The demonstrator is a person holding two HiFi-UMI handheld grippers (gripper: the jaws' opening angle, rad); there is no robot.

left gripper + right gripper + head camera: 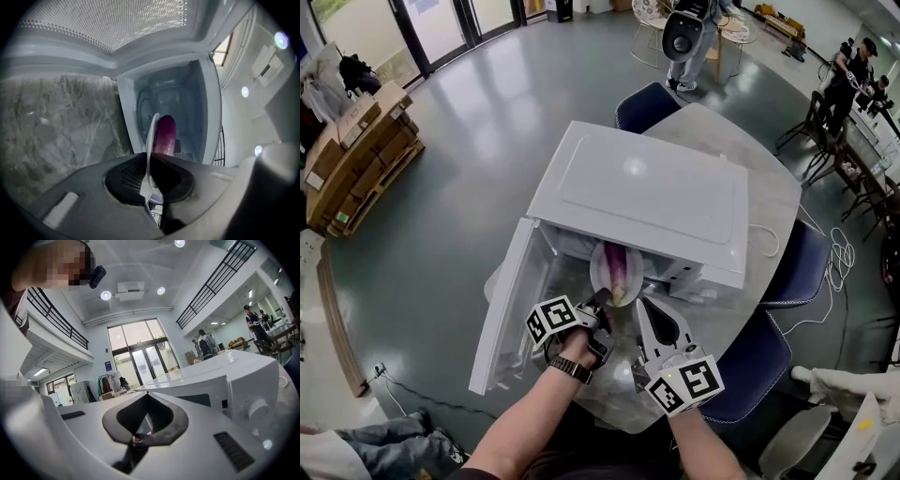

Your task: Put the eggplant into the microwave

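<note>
Pinching the plate (151, 129), left hand-held gripper (148, 157) hides the eggplant's (166, 133) near end; right hand-held gripper (147, 393) pressed together.

My left gripper (600, 305) is clamped on the plate (599, 270) rim, forearm extended; my right gripper (649, 314) beside it has jaws together

The right gripper (148, 397) has its fingers closed tip to tip, with nothing between them. Just beyond, on the right, stands the white microwave (234, 376), with a round knob (257, 409) on its front. Far behind are glass doors (140, 355) and standing people (205, 344).
</note>
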